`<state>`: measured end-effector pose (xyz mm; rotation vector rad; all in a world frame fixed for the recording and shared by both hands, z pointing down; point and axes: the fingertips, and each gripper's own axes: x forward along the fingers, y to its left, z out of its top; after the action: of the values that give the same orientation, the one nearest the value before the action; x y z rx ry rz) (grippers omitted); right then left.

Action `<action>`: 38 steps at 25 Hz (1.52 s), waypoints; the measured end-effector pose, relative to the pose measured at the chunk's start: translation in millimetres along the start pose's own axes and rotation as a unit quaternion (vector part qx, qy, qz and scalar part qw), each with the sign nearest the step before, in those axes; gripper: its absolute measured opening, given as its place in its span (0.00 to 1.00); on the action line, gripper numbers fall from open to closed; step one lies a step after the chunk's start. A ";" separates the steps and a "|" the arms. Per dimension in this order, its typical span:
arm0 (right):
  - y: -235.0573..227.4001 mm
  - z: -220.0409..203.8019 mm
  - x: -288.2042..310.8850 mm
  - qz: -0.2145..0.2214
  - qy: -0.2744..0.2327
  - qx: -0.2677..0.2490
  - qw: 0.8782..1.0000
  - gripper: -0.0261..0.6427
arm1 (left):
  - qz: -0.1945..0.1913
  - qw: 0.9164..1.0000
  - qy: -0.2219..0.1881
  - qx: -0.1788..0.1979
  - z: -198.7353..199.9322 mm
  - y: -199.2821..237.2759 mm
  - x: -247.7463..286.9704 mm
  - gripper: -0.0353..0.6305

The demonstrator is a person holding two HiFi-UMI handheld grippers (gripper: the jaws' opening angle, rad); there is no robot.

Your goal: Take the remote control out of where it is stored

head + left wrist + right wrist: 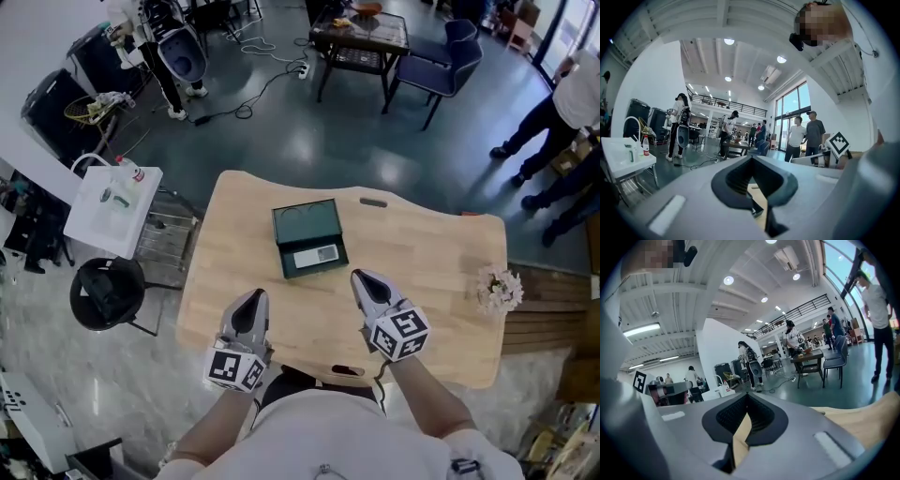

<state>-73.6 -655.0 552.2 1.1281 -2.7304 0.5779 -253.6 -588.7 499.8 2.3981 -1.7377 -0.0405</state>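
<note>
On the pale wooden worktop (422, 253), the slim grey-white remote control (315, 255) lies in the near half of the open dark-green rectangular box (305, 223) — well ahead of the left gripper (253, 296) and right gripper (362, 279), both with fingers pressed together on nothing — so the reaching gripper should probably spread first, then pinch the remote's long edges.

Light wooden table (422, 253), open dark-green box (305, 225) mid-table, flower cluster (498, 289) at right edge.
</note>
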 end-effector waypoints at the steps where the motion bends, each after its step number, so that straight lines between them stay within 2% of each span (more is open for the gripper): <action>1: -2.5 -5.3 11.2 0.001 0.013 -0.009 1.000 0.08 | 0.004 1.000 0.002 0.000 -3.0 7.0 -1.9 0.06; 4: -15.3 -27.9 55.0 0.003 0.066 -0.051 0.997 0.08 | 0.014 1.000 0.008 -0.002 -20.0 31.1 -10.2 0.06; 6: -27.9 -52.6 89.0 0.008 0.115 -0.093 0.989 0.08 | 0.022 1.000 0.014 -0.008 -34.9 43.9 -19.1 0.05; 8: -41.3 -87.9 121.5 0.024 0.179 -0.142 0.973 0.08 | 0.039 0.999 0.028 -0.019 -46.4 50.9 -30.7 0.05; 11: -58.4 -144.5 165.0 0.060 0.269 -0.204 0.939 0.08 | 0.066 0.996 0.044 -0.039 -65.7 62.7 -46.4 0.05; 14: -68.9 -192.0 196.8 0.093 0.348 -0.261 0.895 0.08 | 0.089 0.993 0.058 -0.051 -85.7 77.2 -58.2 0.05; 19: -80.8 -251.9 230.8 0.133 0.436 -0.378 0.806 0.08 | 0.129 0.986 0.070 -0.074 -114.9 101.1 -74.4 0.06; 23: -83.7 -293.5 243.9 0.171 0.488 -0.433 0.738 0.33 | 0.148 0.982 0.076 -0.085 -138.7 114.1 -84.3 0.05; 25: -86.0 -307.2 246.2 0.181 0.505 -0.457 0.710 0.43 | 0.157 0.980 0.080 -0.093 -145.5 116.7 -87.3 0.05; 27: -91.2 -316.5 249.2 0.181 0.518 -0.477 0.687 0.52 | 0.163 0.978 0.084 -0.101 -151.4 118.7 -89.1 0.05; 31: -101.8 -332.7 254.7 0.179 0.547 -0.486 0.658 0.54 | 0.170 0.975 0.087 -0.113 -164.7 122.7 -93.1 0.05; 38: -99.3 -338.4 255.5 0.193 0.573 -0.478 0.637 0.51 | 0.179 0.972 0.090 -0.123 -175.3 129.5 -99.1 0.05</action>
<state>-194.1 -751.8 959.4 -0.1734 -1.5648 -0.1861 -384.5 -511.4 684.9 1.8297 -1.9221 0.0098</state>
